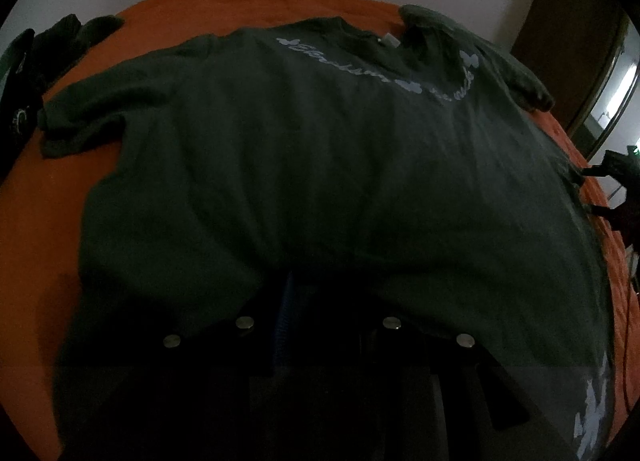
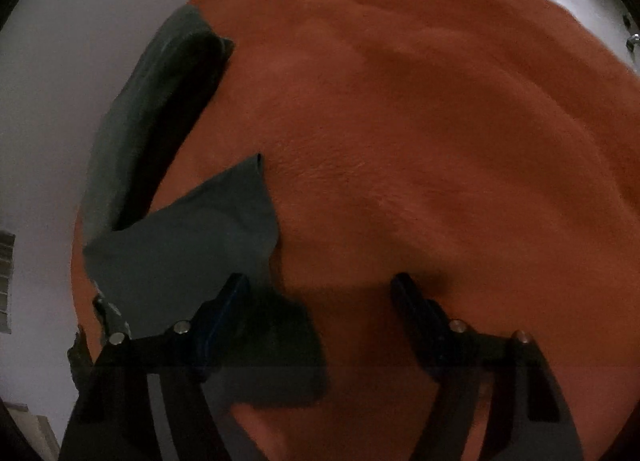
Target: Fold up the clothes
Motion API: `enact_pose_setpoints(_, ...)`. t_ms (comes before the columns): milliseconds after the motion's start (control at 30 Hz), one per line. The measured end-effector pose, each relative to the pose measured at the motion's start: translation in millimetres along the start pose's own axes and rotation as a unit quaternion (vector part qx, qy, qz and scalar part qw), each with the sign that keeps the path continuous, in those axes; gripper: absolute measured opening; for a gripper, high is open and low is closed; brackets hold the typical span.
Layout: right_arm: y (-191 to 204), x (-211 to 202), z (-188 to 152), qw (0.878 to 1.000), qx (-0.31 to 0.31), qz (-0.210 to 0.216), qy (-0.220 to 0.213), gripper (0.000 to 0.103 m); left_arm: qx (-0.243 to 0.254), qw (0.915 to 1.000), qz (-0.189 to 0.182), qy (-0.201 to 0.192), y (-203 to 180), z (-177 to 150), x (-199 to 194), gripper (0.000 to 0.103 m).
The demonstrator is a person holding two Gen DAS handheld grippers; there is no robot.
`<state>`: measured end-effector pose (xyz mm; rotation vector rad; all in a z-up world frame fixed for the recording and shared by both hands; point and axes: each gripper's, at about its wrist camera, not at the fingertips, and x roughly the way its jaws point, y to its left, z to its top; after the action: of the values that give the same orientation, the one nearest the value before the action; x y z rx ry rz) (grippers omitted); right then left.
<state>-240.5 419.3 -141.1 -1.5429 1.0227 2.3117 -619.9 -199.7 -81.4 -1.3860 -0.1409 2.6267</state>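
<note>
Shirt spread on orange cover, one tong gripping its hem

Fabric of a dark green T-shirt [image 1: 320, 165] fills the space ahead of the left gripper [image 1: 320, 301], lying flat on an orange bedspread [image 1: 168, 17] with collar at the far end, sleeves out to both sides and pale lettering with butterflies curving below the neck. Its near hem bunches up over the left fingers, which are clamped together on the cloth. Dark clothes [image 1: 60, 41] lie far left. The right gripper [image 2: 322, 281] stands with jaws wide apart; a shirt corner [image 2: 192, 245] drapes beside and under its left finger [image 2: 224, 309], nothing pinched. No containers show.
</note>
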Motion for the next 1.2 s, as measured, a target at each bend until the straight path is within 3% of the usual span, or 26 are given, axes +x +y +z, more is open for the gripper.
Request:
enact_pose_setpoints(67, 20.1, -15.7, -4.3, 0.999, -0.044, 0.008, -0.022, 0.073, 0.004, 1.0, 0.005, -0.003, -2.1, -0.7, 0.1, 0.027)
enact_pose_setpoints(133, 48.7, -27.4, -13.5, 0.992, -0.114, 0.043, -0.036, 0.073, 0.009, 0.9999, 0.012, -0.006, -4.5, -1.4, 0.1, 0.027)
enact_pose_setpoints(233, 87.5, -19.6, -33.1, 0.976, -0.204, 0.075, -0.012, 0.073, 0.014, 0.9997, 0.019, -0.008, -7.5, -1.8, -0.1, 0.027)
enact_pose_setpoints(300, 98.7, 0.2, -44.3, 0.968, -0.245, 0.044, 0.015, 0.073, 0.014, 0.9996, 0.021, -0.008, -8.0, -1.3, -0.5, 0.027)
enact_pose_setpoints(367, 93.3, 25.4, -58.9, 0.957, -0.281, -0.058, 0.036, 0.071, 0.013, 0.9997, 0.021, -0.006, -7.7, -0.4, -0.9, 0.027)
enact_pose_setpoints(500, 57.9, 35.1, -65.2, 0.956, -0.264, -0.108, 0.065, 0.066, 0.009, 0.9998, 0.017, -0.002, -6.2, 2.2, -1.4, 0.027)
enact_pose_setpoints(633, 58.2, 17.3, -76.0, 0.921, -0.327, -0.207, 0.052, 0.066, 0.007, 0.9999, 0.014, -0.001, -4.5, 3.4, -1.8, 0.027)
enact_pose_setpoints(667, 60.1, 10.4, -76.4, 0.919, -0.336, -0.201, 0.039, 0.066, 0.008, 0.9998, 0.016, -0.001, -5.4, 2.8, -2.0, 0.027)
enact_pose_setpoints(800, 66.3, -17.5, -74.7, 0.925, -0.352, -0.138, -0.035, 0.067, 0.011, 0.9997, 0.021, -0.002, -8.9, 1.1, -2.8, 0.027)
enact_pose_setpoints(867, 58.0, -8.3, -71.0, 0.932, -0.341, -0.123, -0.022, 0.067, 0.012, 0.9997, 0.022, -0.003, -9.6, 0.8, -3.1, 0.027)
enact_pose_setpoints(933, 38.7, 12.4, -62.1, 0.936, -0.311, -0.162, 0.013, 0.067, 0.011, 0.9997, 0.021, -0.002, -9.6, 1.2, -3.5, 0.027)
enact_pose_setpoints(1000, 15.9, 18.5, -50.8, 0.944, -0.282, -0.17, 0.027, 0.067, 0.01, 0.9998, 0.019, -0.002, -9.7, 1.7, -4.2, 0.027)
enact_pose_setpoints(1100, 3.8, 1.8, -35.0, 0.949, -0.247, -0.194, 0.012, 0.067, 0.005, 0.9999, 0.014, -0.002, -8.4, 1.9, -6.1, 0.027)
enact_pose_setpoints(1200, -2.9, -18.4, 1.7, 0.978, -0.188, -0.093, -0.011, 0.068, 0.005, 0.9999, 0.014, -0.003, -9.9, 1.9, -6.2, 0.027)
